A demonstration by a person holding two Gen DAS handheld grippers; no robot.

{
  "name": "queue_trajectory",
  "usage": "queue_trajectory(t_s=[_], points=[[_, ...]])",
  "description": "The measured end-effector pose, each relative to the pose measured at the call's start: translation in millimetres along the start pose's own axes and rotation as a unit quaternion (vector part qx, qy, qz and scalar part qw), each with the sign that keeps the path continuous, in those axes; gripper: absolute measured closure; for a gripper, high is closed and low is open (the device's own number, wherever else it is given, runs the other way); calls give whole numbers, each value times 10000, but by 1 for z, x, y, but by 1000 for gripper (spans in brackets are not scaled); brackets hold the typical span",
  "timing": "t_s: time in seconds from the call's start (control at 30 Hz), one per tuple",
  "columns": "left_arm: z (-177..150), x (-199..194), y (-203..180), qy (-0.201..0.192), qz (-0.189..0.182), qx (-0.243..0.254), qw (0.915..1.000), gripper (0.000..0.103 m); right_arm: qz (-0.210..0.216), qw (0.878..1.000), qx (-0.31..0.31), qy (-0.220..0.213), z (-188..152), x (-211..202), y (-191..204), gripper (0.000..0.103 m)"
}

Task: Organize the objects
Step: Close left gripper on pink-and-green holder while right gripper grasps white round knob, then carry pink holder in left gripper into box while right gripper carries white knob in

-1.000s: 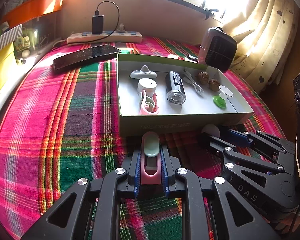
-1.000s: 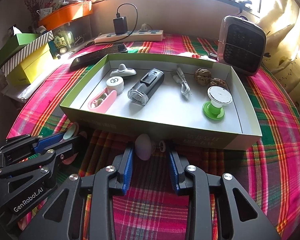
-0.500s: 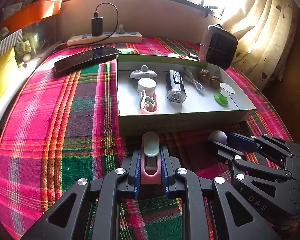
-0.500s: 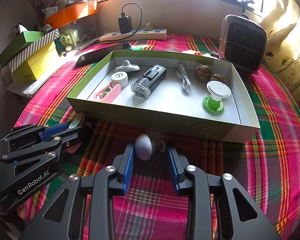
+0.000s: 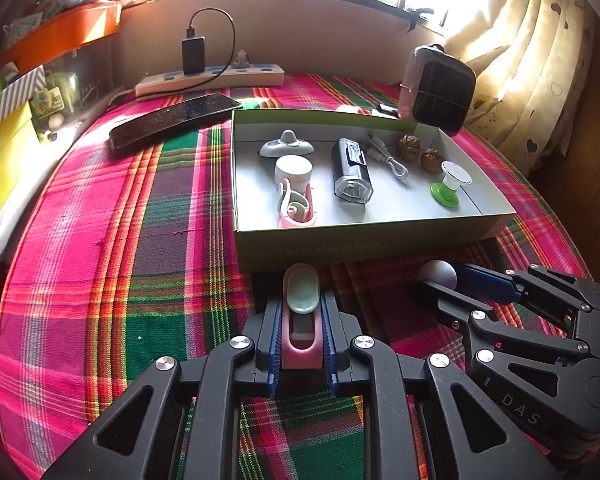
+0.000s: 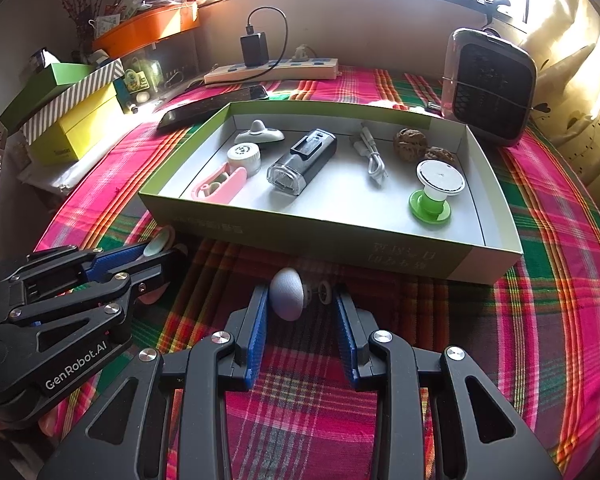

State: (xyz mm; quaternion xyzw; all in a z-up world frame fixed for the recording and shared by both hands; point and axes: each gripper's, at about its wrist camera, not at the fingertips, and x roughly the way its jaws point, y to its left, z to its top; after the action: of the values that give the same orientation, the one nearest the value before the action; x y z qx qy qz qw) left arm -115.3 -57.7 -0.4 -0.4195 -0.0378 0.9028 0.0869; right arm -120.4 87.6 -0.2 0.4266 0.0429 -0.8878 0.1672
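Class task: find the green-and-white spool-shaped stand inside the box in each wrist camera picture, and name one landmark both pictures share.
Left wrist view: the green-and-white stand is right of centre, upper half, at the right end of the open box.
Right wrist view: the stand is right of centre, mid-height, near the box's right wall.
Shared landmark: the two walnuts just behind it.

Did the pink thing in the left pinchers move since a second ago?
No. The pink case sits clamped in the left gripper, its tip the same short gap from the green box wall as before.
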Motion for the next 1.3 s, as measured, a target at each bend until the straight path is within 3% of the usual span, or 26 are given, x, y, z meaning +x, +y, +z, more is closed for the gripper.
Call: queue_trajectory(t_s=[1.3], points=[[5,-29,-16,-273,151,213,9993,87,280,9986,43,-440,5,-31,-10,70]])
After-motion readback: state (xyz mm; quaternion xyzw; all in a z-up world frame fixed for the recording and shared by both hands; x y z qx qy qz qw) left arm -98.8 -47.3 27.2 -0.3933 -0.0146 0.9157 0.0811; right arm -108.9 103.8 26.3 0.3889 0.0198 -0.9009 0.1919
